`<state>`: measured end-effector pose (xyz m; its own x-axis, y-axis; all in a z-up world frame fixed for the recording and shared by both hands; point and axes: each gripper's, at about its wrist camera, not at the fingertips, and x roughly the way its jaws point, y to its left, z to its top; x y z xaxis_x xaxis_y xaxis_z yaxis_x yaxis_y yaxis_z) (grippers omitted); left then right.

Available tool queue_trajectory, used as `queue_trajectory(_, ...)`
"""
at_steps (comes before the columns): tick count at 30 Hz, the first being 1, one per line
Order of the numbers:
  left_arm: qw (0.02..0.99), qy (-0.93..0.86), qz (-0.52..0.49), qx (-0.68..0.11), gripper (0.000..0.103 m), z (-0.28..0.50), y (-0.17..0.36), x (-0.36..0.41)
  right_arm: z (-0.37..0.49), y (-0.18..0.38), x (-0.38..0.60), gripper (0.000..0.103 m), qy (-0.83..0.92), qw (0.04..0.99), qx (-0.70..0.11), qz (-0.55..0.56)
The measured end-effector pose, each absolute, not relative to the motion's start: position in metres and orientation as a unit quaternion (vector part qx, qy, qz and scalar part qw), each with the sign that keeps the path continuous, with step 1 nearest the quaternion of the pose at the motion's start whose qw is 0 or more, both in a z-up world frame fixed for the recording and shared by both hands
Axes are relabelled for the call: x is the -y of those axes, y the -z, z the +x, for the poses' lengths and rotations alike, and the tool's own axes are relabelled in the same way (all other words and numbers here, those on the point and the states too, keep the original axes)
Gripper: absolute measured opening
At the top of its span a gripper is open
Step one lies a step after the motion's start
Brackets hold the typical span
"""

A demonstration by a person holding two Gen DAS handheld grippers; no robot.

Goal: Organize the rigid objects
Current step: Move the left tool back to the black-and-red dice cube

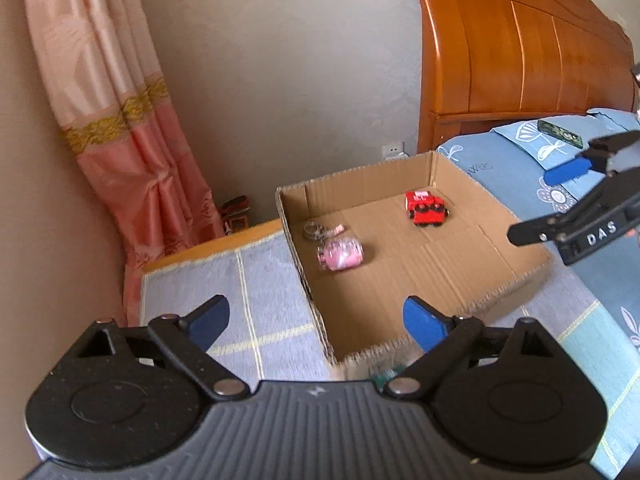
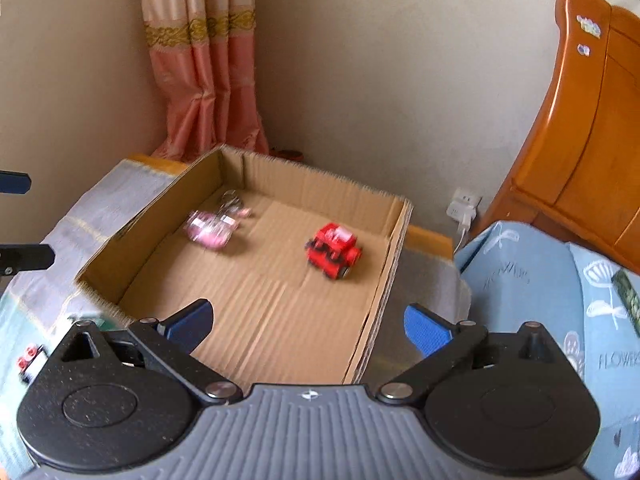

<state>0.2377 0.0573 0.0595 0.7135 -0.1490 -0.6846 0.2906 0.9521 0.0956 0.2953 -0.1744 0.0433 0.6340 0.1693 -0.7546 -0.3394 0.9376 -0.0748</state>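
Note:
A shallow cardboard box lies on the bed. Inside it sit a red toy truck and a pink keychain toy with metal rings. My left gripper is open and empty above the box's near left corner. My right gripper is open and empty over the box's near edge; it also shows at the right of the left wrist view. A small red and white toy lies outside the box at the left.
A wooden headboard stands at the right. A pink curtain hangs in the corner. A green patterned flat object lies on the blue pillow. A wall socket with a charger sits low.

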Motion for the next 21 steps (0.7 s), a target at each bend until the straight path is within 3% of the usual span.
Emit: queue_trajectory(21,0.931,0.042,0.084,-0.353,0.094,0.121,-0.002,-0.064,0.122,0.012,0.175,0.103,-0.207,0.877,-0.429,-0.067)
